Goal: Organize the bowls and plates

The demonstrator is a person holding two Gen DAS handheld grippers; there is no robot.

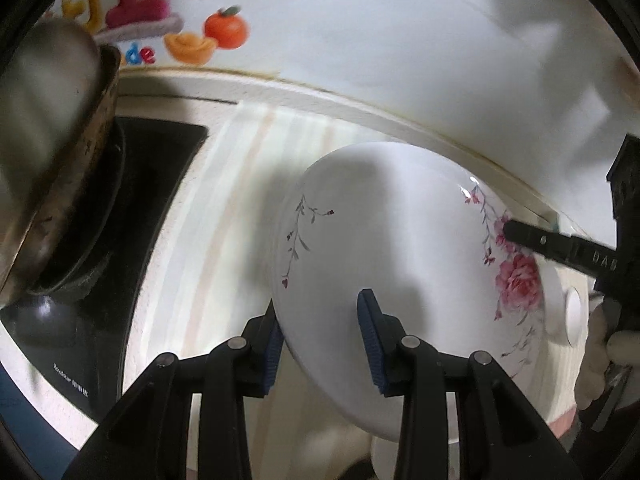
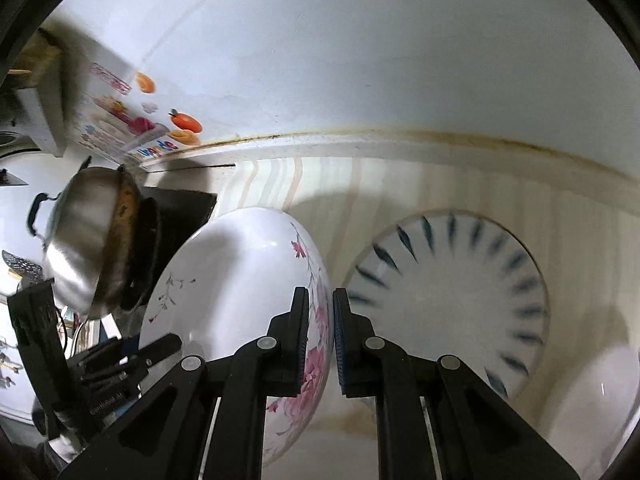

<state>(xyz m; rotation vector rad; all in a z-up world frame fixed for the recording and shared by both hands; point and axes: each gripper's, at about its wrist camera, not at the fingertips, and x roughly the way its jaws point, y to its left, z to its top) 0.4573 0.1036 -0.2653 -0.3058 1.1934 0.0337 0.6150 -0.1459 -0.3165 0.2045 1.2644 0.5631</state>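
- Both black two-finger grippers pinch one white round porcelain bowl with pink flowers [image 1: 400,248] at opposite sides of its rim.
- Left gripper [image 1: 320,344]: blue pads on either side of the rim, pressed on it.
- Right gripper [image 2: 322,340]: jaws nearly together, the thin rim between them.
- Bowl is tilted, held above the pale striped counter [image 2: 400,184].
- Beside it – a white flat plate with dark blue dashes [image 2: 448,280] lies on the counter.
- Further left, a steel pot [image 2: 84,236] on the black stove [image 1: 160,152].
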